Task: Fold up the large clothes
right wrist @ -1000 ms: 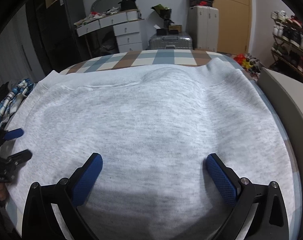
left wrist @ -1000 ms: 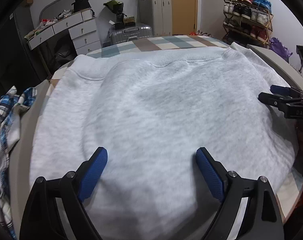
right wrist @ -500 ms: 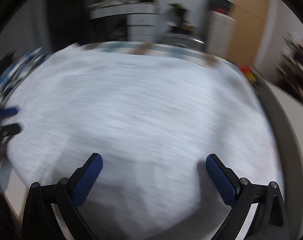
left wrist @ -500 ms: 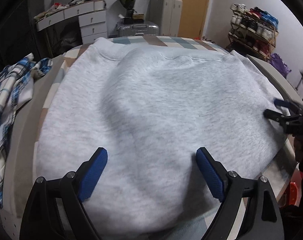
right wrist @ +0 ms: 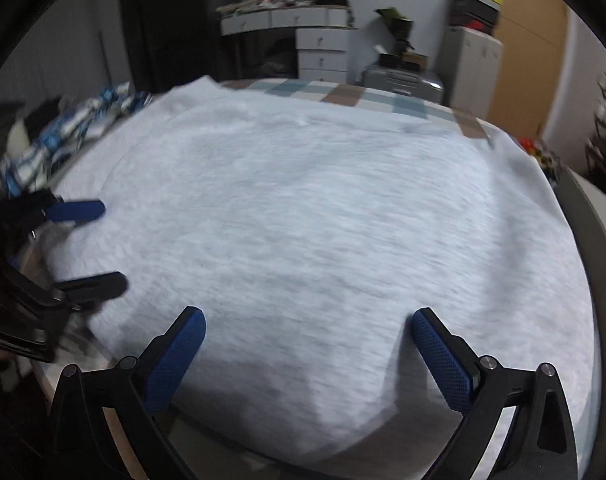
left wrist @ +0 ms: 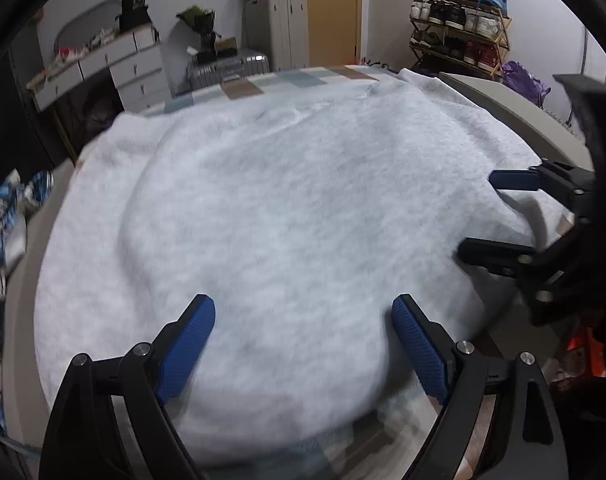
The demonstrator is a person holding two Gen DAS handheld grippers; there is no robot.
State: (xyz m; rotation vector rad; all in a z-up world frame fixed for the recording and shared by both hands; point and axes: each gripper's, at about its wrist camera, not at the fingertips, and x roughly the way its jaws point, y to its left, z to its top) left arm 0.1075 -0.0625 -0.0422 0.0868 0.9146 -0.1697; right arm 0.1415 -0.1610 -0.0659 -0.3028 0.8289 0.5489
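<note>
A large light grey sweatshirt lies spread flat over the bed, its ribbed band toward the far side. My left gripper hovers open over the sweatshirt's near edge with nothing between its blue pads. Over the same near edge, further right, my right gripper is open too and holds nothing. In the left wrist view the right gripper reaches in from the right over the cloth. The left gripper comes in from the left in the right wrist view.
The checked bed cover shows beyond the sweatshirt. A blue and white plaid garment lies bunched at the bed's left side. A grey bed frame edge runs along the right. Drawers, suitcases and a shoe rack stand behind.
Both grippers have shifted sideways along the near edge and now stand closer together, each larger in the other's view. The right one has rolled. Jaws stay open; the sweatshirt lies as before.
</note>
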